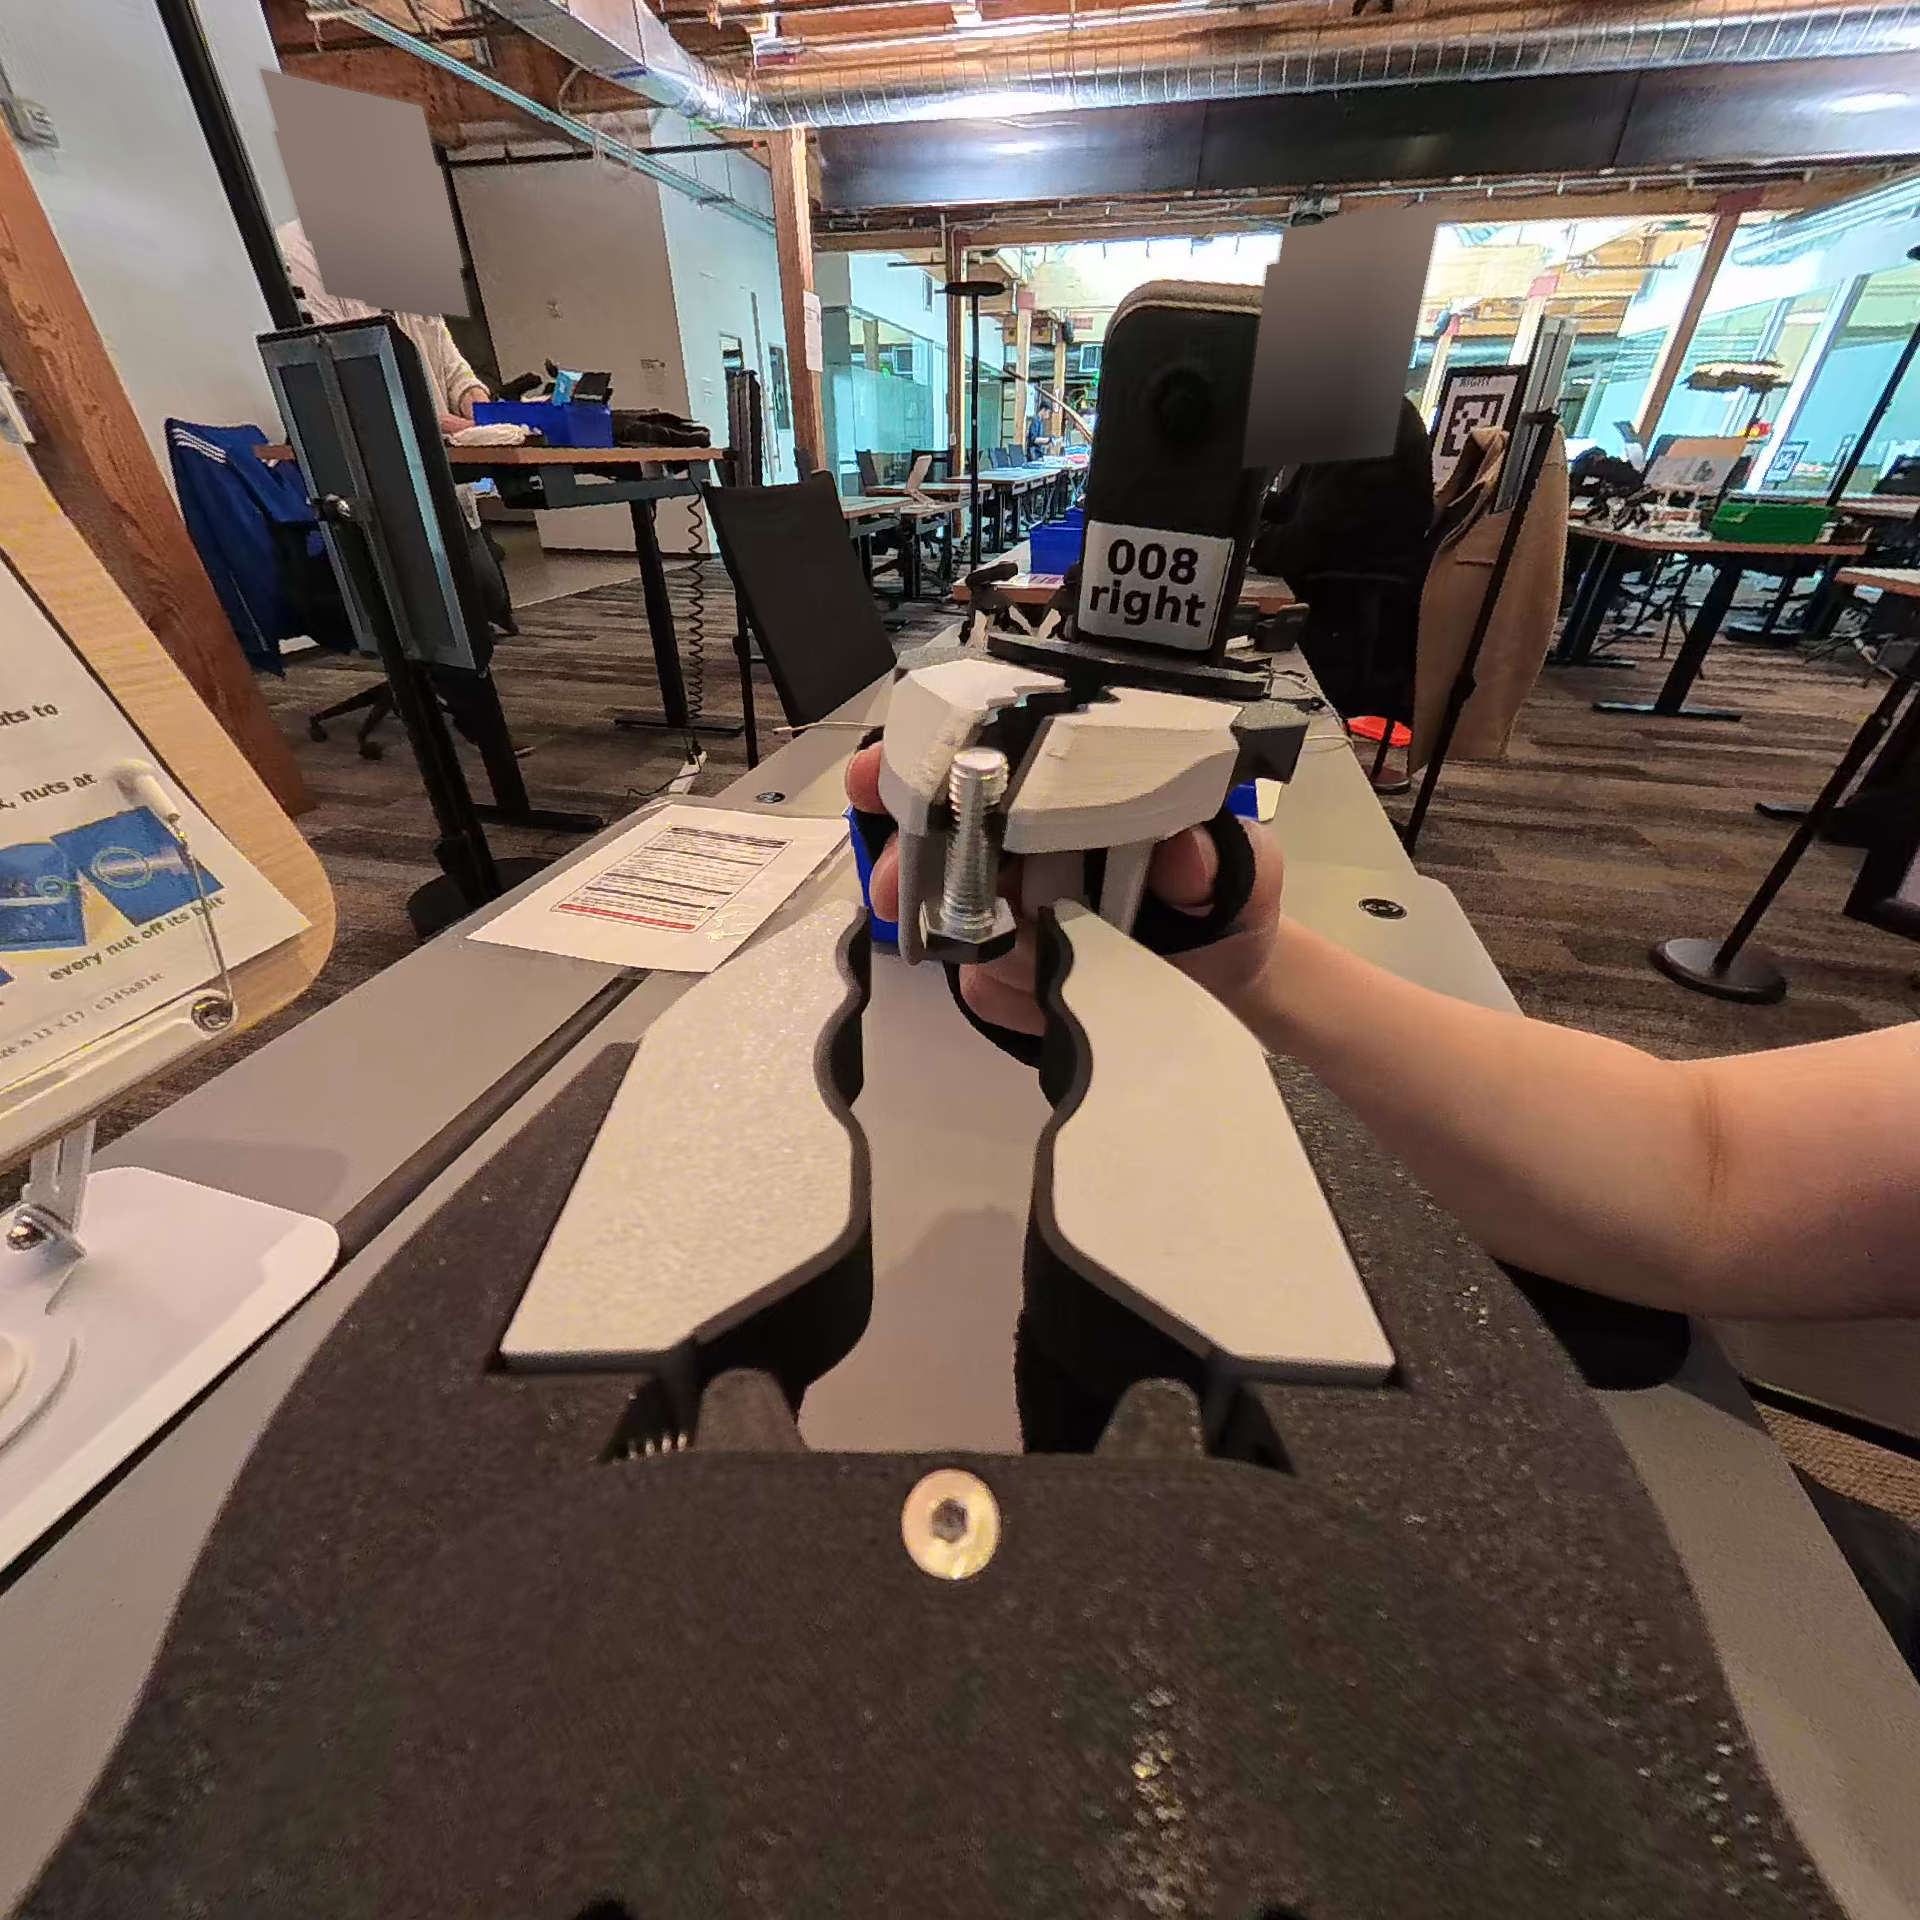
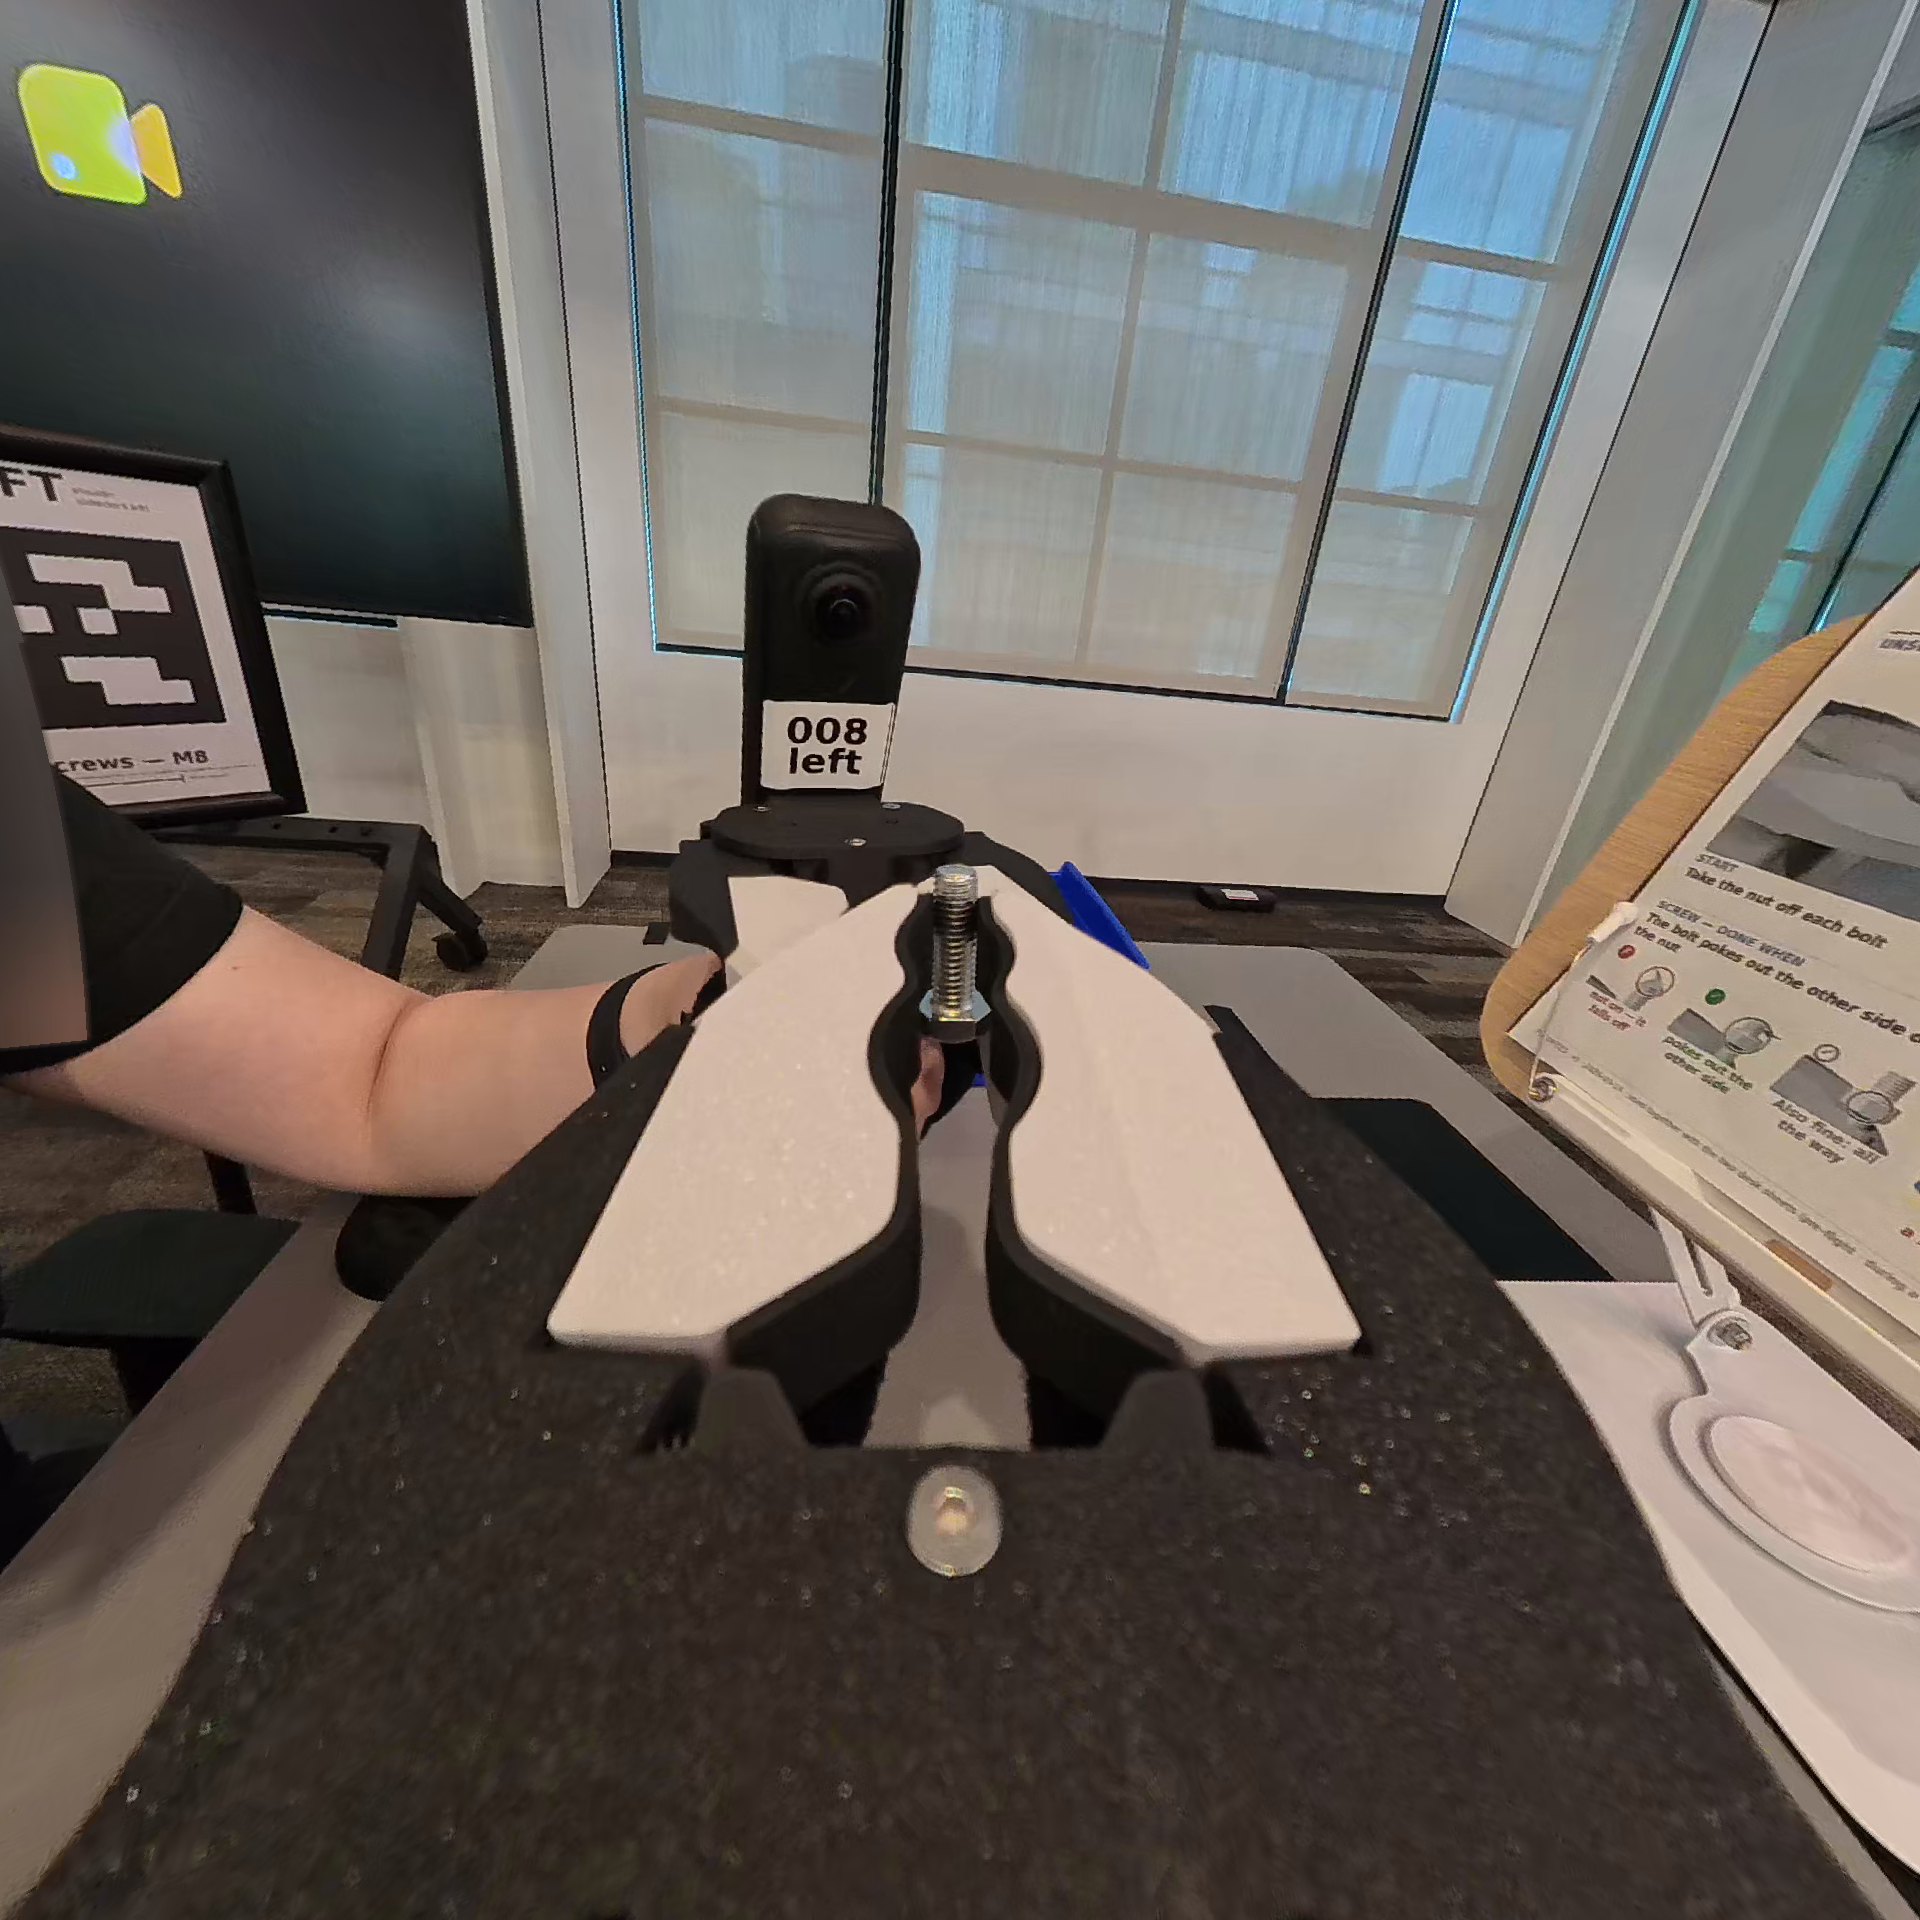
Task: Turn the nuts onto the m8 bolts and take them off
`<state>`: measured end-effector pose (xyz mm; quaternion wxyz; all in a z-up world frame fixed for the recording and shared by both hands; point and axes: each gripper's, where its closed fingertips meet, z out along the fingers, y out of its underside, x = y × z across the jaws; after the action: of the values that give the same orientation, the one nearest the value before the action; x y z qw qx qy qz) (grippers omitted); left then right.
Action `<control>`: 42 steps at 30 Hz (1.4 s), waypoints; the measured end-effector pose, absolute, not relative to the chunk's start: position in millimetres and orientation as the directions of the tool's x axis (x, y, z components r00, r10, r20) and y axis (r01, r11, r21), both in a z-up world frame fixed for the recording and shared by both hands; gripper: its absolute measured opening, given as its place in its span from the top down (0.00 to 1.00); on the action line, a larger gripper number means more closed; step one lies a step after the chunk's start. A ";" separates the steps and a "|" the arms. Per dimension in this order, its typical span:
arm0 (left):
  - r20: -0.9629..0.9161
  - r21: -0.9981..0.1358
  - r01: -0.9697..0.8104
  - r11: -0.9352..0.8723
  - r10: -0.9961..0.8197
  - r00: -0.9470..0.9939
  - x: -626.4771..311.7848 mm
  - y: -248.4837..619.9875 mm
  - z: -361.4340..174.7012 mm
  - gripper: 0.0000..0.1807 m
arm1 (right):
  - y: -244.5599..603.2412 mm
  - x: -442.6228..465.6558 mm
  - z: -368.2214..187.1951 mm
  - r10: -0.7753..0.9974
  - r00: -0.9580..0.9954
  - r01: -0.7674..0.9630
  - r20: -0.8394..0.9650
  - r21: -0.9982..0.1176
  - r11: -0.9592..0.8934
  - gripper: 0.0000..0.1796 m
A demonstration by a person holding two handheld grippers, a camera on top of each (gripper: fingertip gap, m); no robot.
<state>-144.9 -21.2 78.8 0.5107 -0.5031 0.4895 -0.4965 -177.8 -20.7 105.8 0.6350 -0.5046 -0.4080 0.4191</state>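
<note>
My right gripper (image 2: 954, 920) is shut on a silver m8 bolt (image 2: 953, 961) and holds it upright, thread up and hex end down. The thread above the hex is bare. In the left wrist view the same bolt (image 1: 975, 842) stands in the right gripper (image 1: 1039, 800), which faces me above the grey table. My left gripper (image 1: 951, 935) is open and empty. Its fingertips (image 1: 1060, 935) sit just in front of the bolt's hex end, one on each side. The left gripper also shows behind the bolt in the right wrist view (image 2: 790, 920).
A blue bin (image 2: 1101, 920) stands on the grey table (image 1: 416, 1060) behind the grippers. An instruction board on a white stand (image 1: 114, 894) is at my left, also seen in the right wrist view (image 2: 1766, 997). A printed sheet (image 1: 675, 883) lies on the table. A person's forearm (image 1: 1507, 1143) reaches in from the right. The grippers are tip to tip, or close to it.
</note>
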 end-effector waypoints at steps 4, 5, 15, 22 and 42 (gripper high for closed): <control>-0.031 -1.000 -0.004 0.031 -0.998 0.052 -145.5 -20.0 75.7 0.84 | -21.1 -179.9 103.5 0.945 0.312 -0.111 0.098 -0.984 0.138 0.96; -0.030 -1.000 -0.001 0.030 -0.998 0.051 -145.5 -20.2 76.1 0.84 | -20.5 -180.6 102.3 0.944 0.313 -0.105 0.099 -0.985 0.138 0.96; -0.037 -0.999 0.003 0.038 -0.998 0.058 -146.5 -20.2 77.2 0.87 | -19.4 -185.8 99.9 0.943 0.314 -0.099 0.112 -0.984 0.150 0.96; -0.049 -0.999 0.007 0.049 -0.997 0.067 -144.5 -21.9 77.2 0.88 | -21.2 -187.5 102.9 0.945 0.307 -0.128 0.111 -0.979 0.157 0.96; -0.066 -0.998 -0.014 0.065 -0.994 0.084 -145.7 -18.1 73.1 0.94 | -17.5 -186.5 99.5 0.945 0.312 -0.127 0.098 -0.981 0.144 0.96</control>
<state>-145.7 -18.1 73.1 0.5341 -0.5066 0.4974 -0.4590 -186.5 -17.5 99.5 0.6367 -0.5008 -0.4083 0.4208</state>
